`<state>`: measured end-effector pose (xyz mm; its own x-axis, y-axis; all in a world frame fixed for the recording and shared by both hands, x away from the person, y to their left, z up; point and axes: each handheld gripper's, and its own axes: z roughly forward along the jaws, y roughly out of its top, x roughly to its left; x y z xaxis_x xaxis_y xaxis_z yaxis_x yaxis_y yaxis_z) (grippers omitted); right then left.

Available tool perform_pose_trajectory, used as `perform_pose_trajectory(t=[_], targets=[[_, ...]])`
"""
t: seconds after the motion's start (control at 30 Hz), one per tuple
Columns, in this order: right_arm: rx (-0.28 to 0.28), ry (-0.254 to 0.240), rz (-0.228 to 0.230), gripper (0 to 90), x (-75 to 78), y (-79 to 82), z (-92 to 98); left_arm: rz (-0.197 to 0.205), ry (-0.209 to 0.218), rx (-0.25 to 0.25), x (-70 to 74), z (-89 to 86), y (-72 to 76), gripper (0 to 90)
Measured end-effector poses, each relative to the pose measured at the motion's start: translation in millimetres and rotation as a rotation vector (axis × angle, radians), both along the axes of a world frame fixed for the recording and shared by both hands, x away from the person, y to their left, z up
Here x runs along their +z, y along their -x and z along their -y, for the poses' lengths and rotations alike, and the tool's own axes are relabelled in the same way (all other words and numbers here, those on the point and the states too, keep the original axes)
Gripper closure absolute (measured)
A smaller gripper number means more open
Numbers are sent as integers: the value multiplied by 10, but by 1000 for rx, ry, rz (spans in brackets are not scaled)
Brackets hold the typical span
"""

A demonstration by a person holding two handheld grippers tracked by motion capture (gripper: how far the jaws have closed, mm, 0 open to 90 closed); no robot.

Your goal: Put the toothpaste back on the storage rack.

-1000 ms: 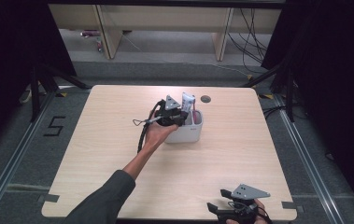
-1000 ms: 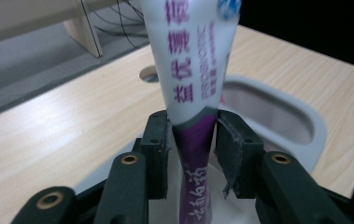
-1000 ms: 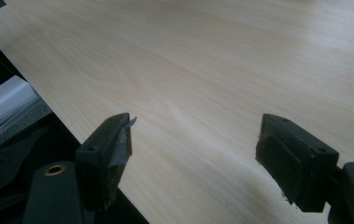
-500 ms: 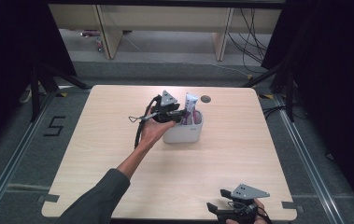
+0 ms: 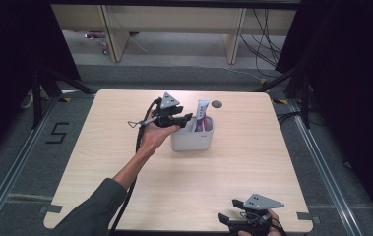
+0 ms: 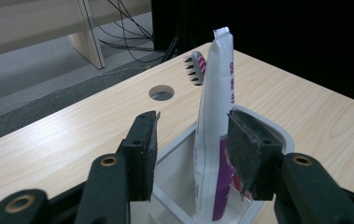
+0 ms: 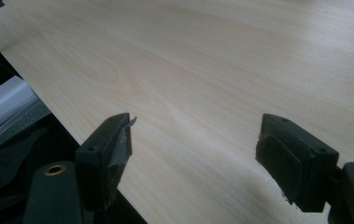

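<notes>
Across the middle of the high view lies a light wooden table point(image 5: 100, 162), and it has a small round hole point(image 5: 217, 104) near its far edge. Just right of the centre of that frame a white box point(image 5: 194, 142) stands on the table. A white and purple tube point(image 5: 202, 114) stands upright inside the box and rises above its rim. In the left gripper view a toothbrush head point(image 6: 197, 68) with dark bristles shows behind the tube, in the upper middle of the frame.

From the lower left of the high view a forearm in a dark sleeve point(image 5: 88, 216) reaches to the centre. Its hand holds the left gripper point(image 5: 186, 119) just left of the box, and the tips are over the left rim. The jaws of this gripper have just been opening. In the left gripper view they stand apart, the tube rises between them farther off, and the pads do not press on it.

At the bottom right of the high view the right gripper point(image 5: 226, 221) rests near the front edge of the table, well apart from the box. In the right gripper view its jaws are spread wide over bare wood, with nothing between them.
</notes>
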<state>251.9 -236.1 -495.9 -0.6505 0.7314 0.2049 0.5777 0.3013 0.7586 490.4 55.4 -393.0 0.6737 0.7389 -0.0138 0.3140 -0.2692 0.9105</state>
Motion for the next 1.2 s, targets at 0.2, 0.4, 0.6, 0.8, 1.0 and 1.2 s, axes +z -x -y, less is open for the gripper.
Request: perform_pose_trajectory(t=[0.2, 0.4, 0.6, 0.8, 1.0, 1.2], targets=[[1, 0, -1, 268, 3, 3, -1, -21, 28, -5, 83, -73, 66, 482], [-1, 3, 2, 268, -1, -2, 2, -38, 36, -18, 157, -177, 158, 437], [-2, 4, -2, 268, -3, -2, -2, -56, 47, -33, 182, -258, 229, 375], [-6, 2, -9, 268, -7, -3, 3, -82, 62, -39, 124, -328, 320, 314], [0, 1, -10, 268, -11, -10, 3, -57, 68, -60, 72, -395, 395, 311], [-4, 1, -2, 268, -14, -12, 8, -84, 77, -48, 9, -457, 504, 304]])
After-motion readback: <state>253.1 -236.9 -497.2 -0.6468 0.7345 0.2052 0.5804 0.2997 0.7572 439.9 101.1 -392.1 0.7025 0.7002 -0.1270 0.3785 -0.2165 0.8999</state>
